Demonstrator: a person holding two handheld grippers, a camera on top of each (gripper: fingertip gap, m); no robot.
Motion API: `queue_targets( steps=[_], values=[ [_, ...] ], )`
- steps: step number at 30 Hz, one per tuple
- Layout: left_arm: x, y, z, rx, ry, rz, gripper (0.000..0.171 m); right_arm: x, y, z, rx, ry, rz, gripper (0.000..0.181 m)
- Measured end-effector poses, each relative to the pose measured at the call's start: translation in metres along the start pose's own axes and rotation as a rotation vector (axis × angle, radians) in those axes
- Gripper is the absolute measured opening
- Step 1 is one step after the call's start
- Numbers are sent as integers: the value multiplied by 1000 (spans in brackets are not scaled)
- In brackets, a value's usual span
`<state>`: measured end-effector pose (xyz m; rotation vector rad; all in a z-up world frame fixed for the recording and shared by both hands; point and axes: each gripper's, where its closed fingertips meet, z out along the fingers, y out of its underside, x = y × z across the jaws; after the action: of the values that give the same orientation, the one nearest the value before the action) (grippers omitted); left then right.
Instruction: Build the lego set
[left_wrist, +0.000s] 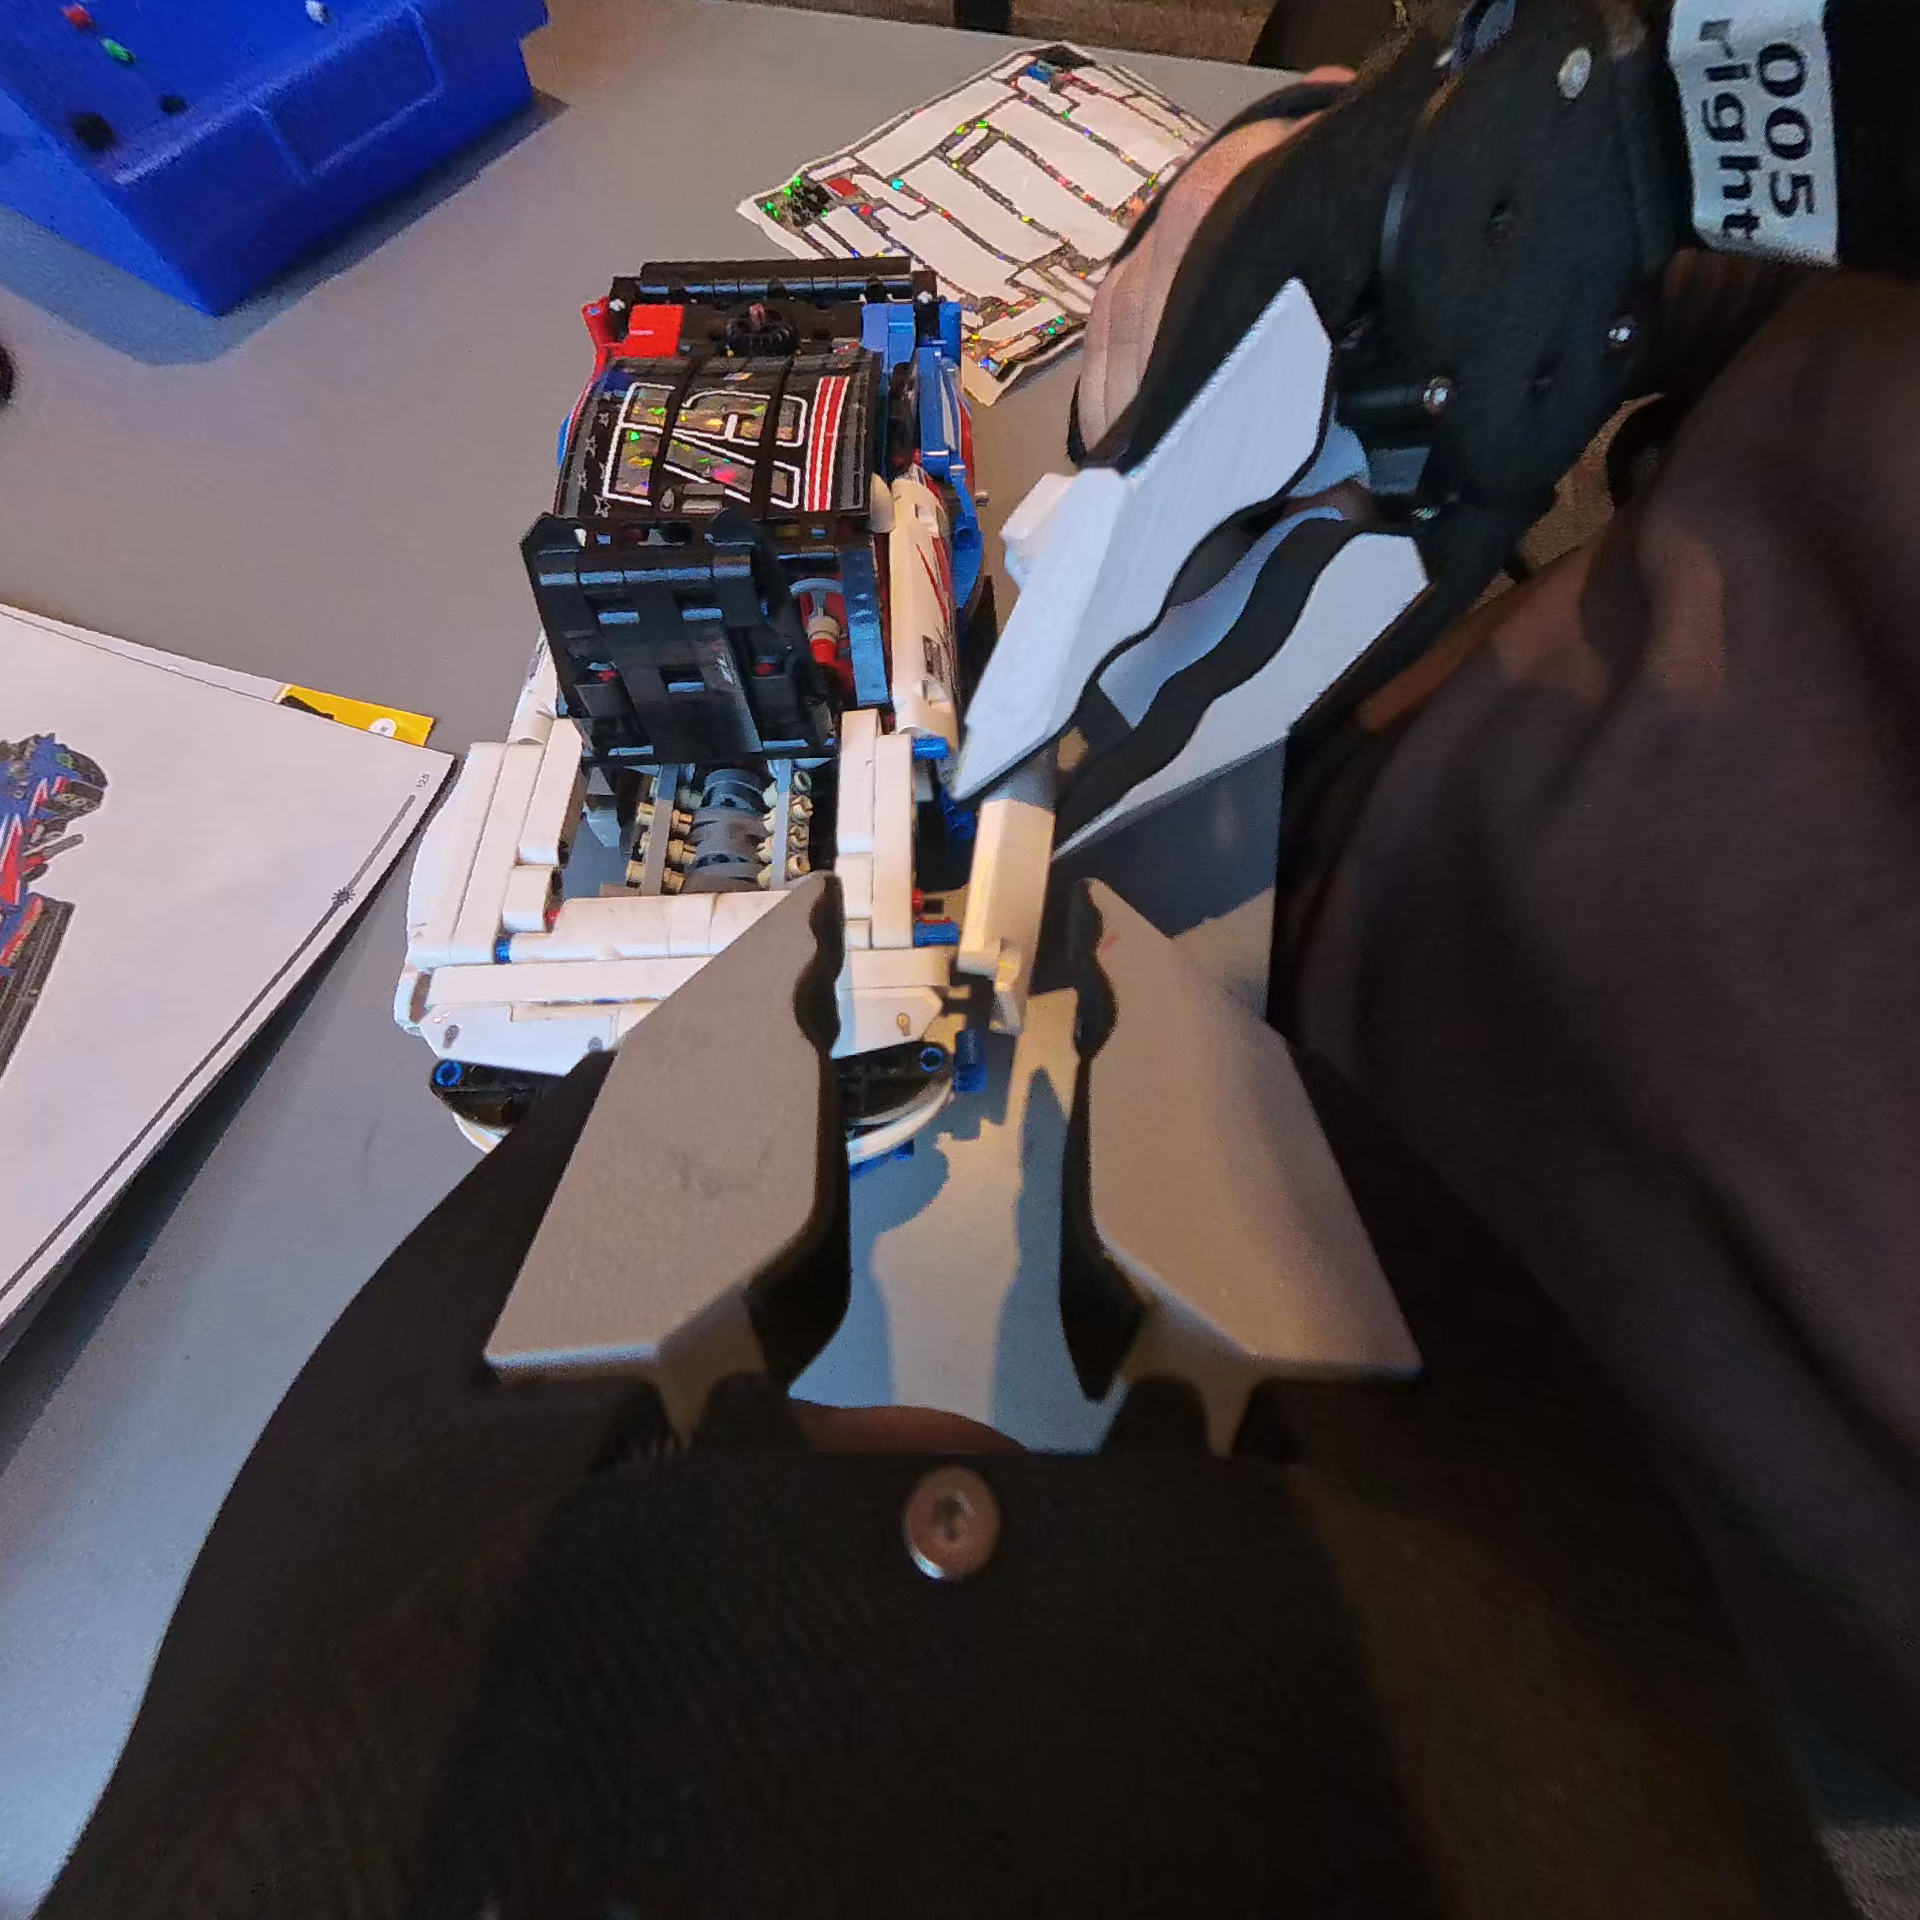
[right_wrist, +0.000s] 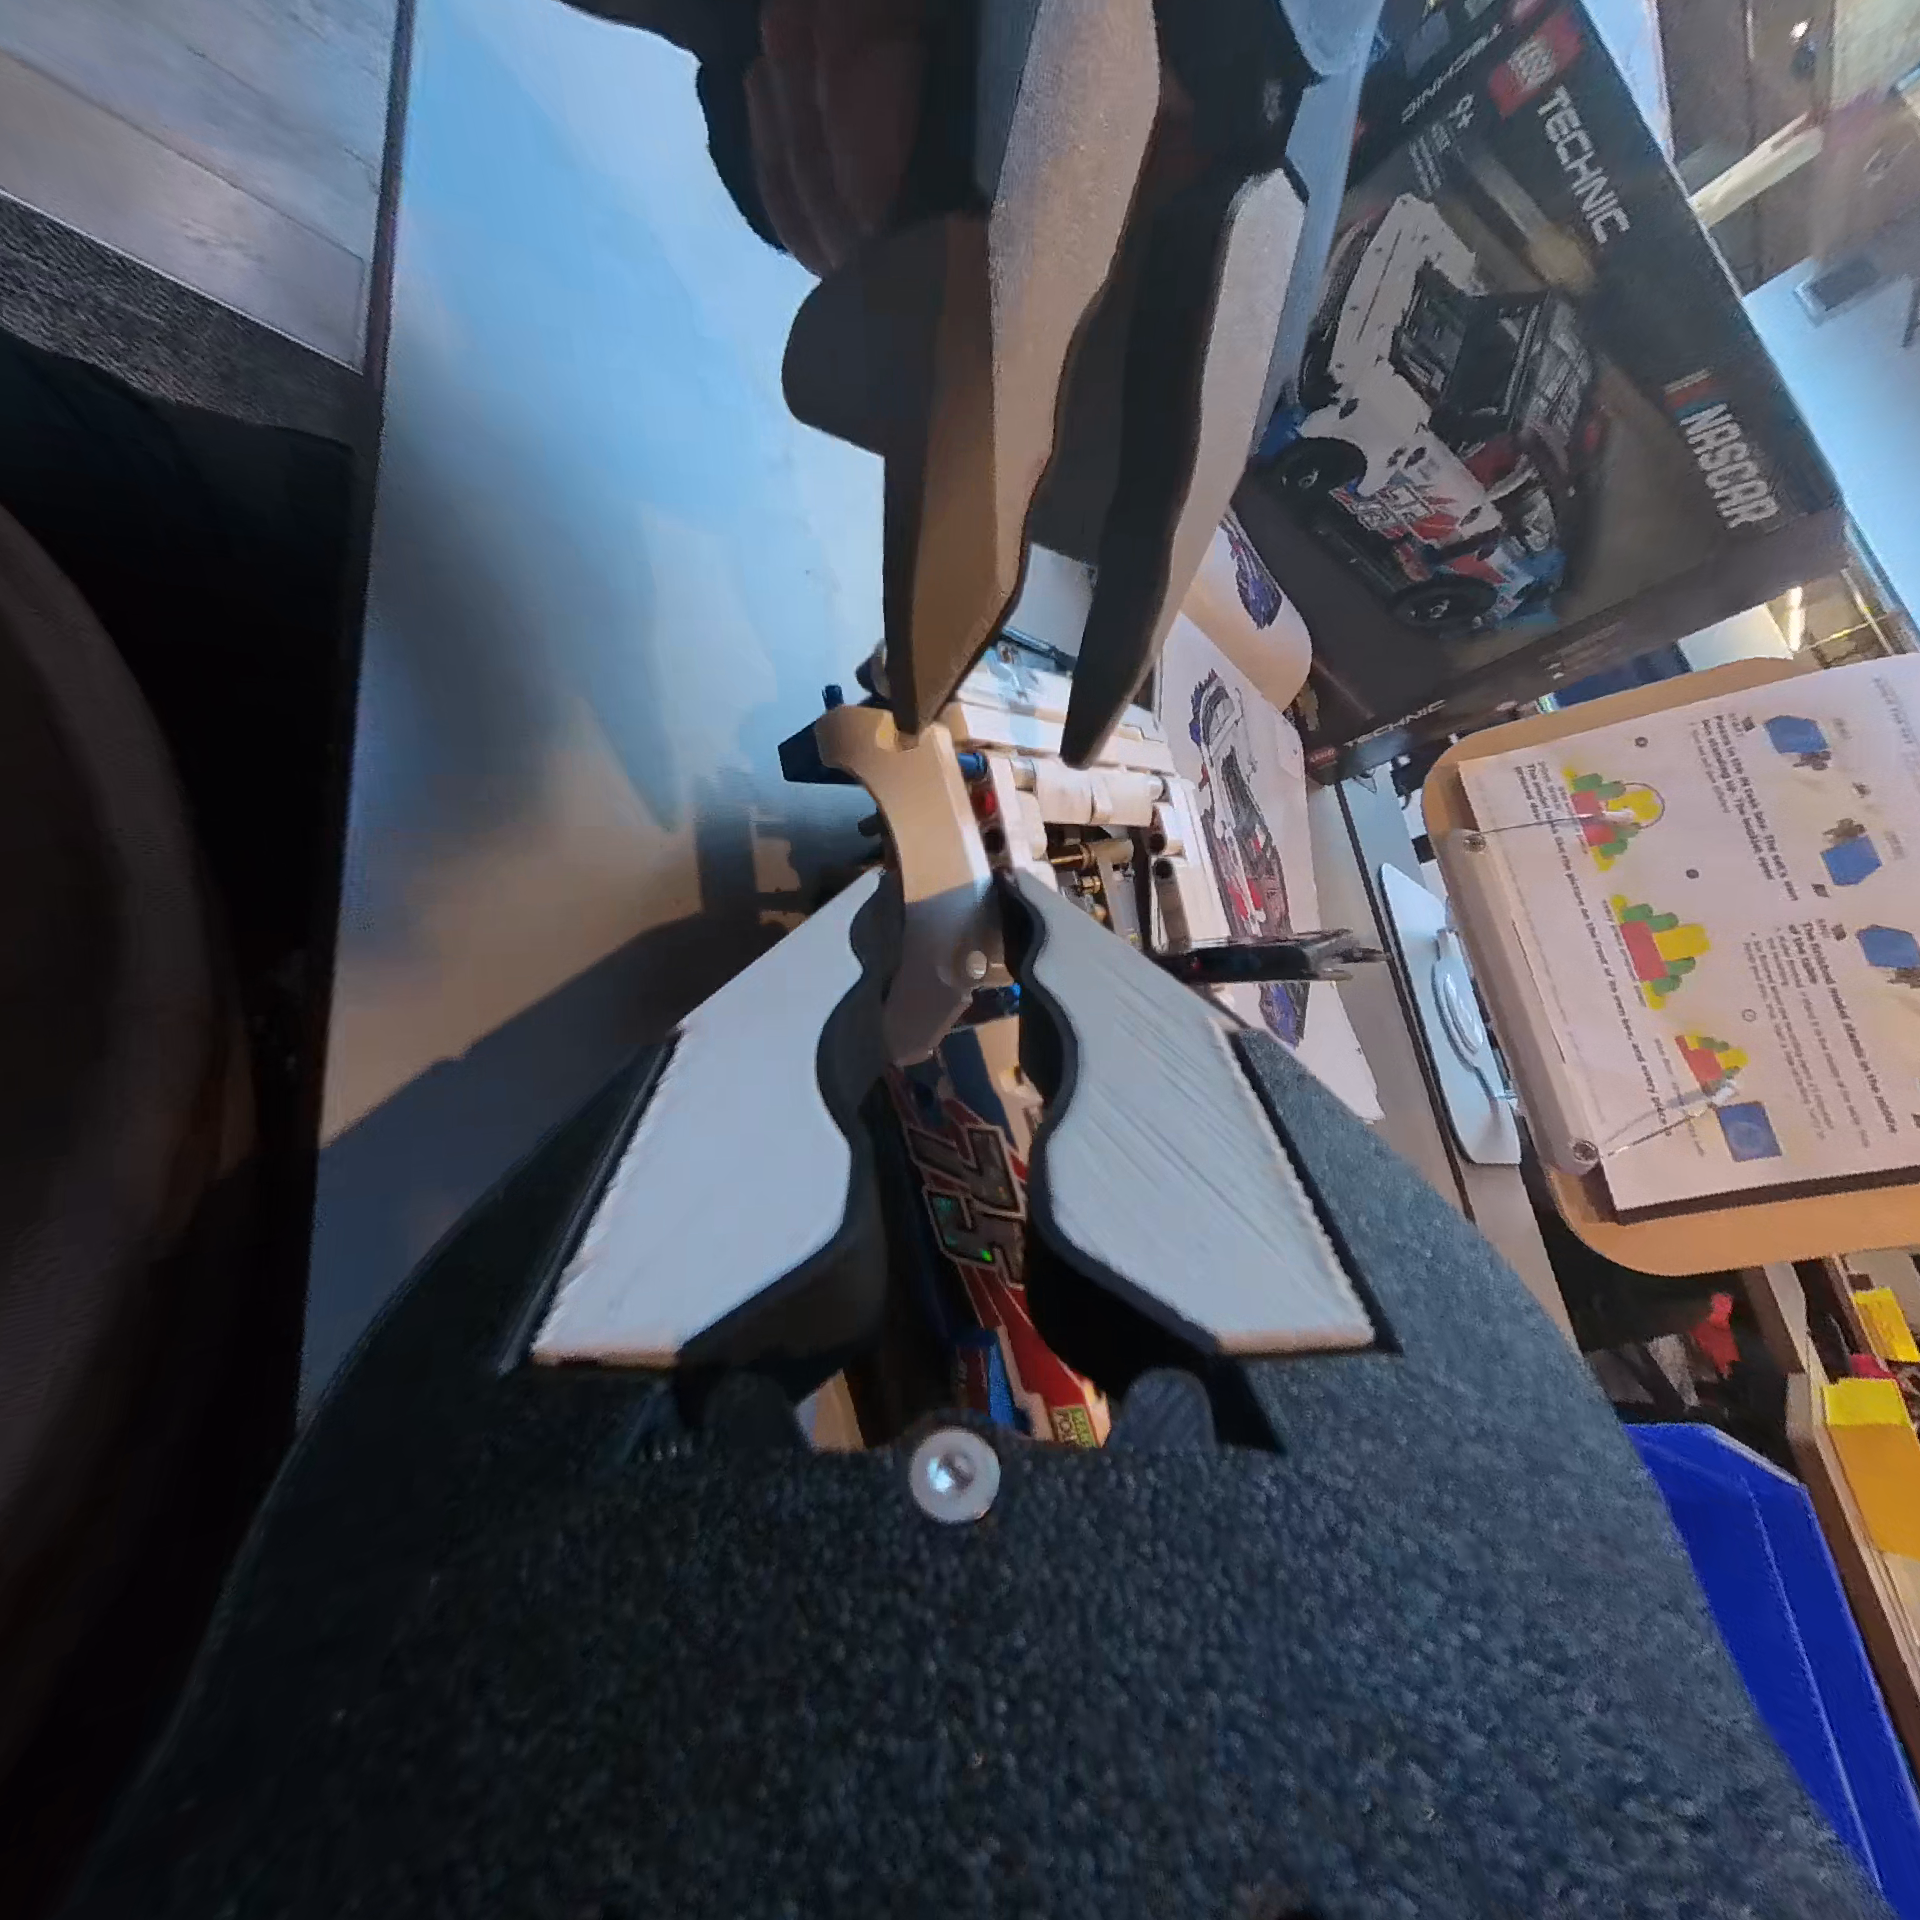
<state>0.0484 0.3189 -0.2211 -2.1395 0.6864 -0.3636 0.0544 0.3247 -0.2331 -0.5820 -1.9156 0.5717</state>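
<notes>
A white fender panel (right_wrist: 935, 883), lying lengthwise along the near side of the lego car (left_wrist: 717, 665) mid-table (left_wrist: 312, 468), is pinched at its rear end by the nearly closed right gripper (right_wrist: 940, 935), while the left gripper (left_wrist: 951, 935), parted and empty, is steadied at the panel's front end.

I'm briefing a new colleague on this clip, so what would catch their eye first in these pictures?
The half-built white, blue and black brick race car sits mid-table, bonnet open over a grey engine. Both grippers meet at its front right corner: the white-fingered right gripper pinches a curved white fender panel, while the grey-fingered left gripper stands open around the panel's other end. A bright blue plastic bin sits at the far left.
</notes>
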Motion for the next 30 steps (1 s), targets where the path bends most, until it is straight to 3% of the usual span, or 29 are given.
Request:
queue_targets(
  steps=[19, 30],
  values=[
    [-5, 8, 6, -43, 17, 19, 32, 1, 12, 5, -14, -12, 85, 21],
    [-2, 5, 11, -85, 47, 52, 34, 2, 13, 4, -44, 12, 28, 21]
  ],
)
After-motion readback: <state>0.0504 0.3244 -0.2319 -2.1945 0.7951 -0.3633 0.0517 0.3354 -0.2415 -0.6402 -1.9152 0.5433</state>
